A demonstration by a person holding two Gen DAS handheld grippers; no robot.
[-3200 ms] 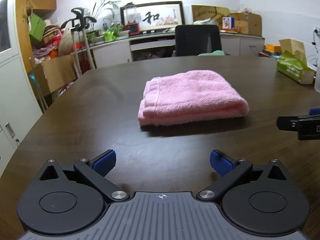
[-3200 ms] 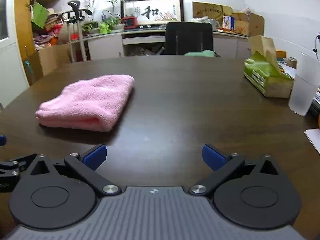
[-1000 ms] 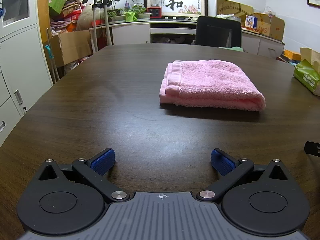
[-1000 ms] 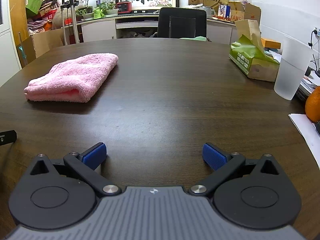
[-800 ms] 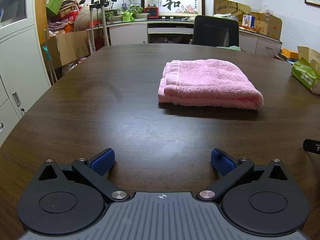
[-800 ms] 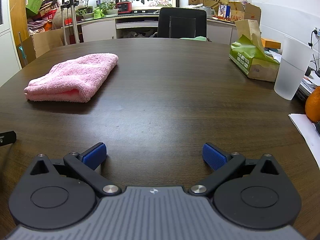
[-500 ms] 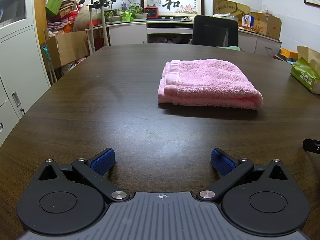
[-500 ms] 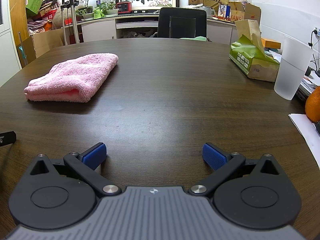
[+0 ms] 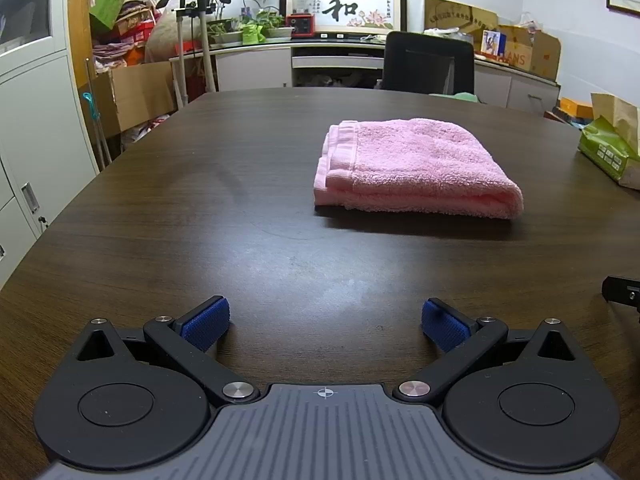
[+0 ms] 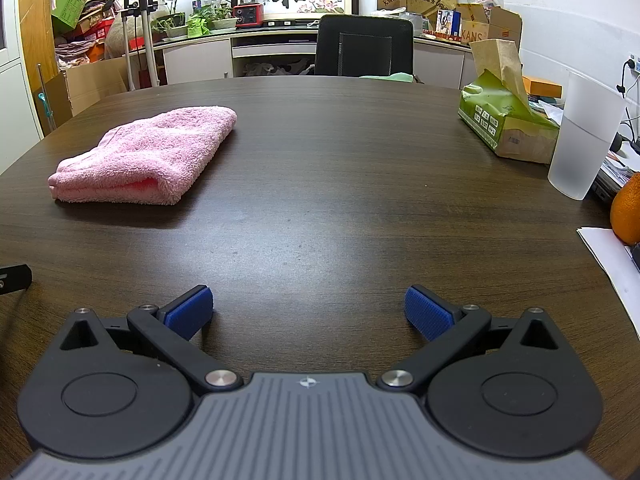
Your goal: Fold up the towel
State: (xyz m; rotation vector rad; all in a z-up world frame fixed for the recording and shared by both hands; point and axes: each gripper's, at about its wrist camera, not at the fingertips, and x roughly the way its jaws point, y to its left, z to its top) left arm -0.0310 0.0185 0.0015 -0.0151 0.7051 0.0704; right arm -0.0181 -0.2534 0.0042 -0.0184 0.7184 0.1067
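A pink towel (image 9: pixel 416 168) lies folded into a thick rectangle on the dark wooden table (image 9: pixel 200 216); in the right wrist view the towel (image 10: pixel 148 160) sits at the left. My left gripper (image 9: pixel 325 320) is open, low over the near table edge, well short of the towel and holding nothing. My right gripper (image 10: pixel 308 312) is also open and empty, off to the towel's right and nearer the front. A black tip of the other gripper shows at each view's side edge.
A green tissue pack (image 10: pixel 504 120), a frosted plastic cup (image 10: pixel 584 140), an orange (image 10: pixel 628 212) and papers (image 10: pixel 612 256) crowd the table's right side. A black office chair (image 10: pixel 364 44) stands at the far edge. Cabinets and boxes line the left wall.
Over three seconds both grippers drew back from the towel toward the near edge. In the last second nothing has visibly moved.
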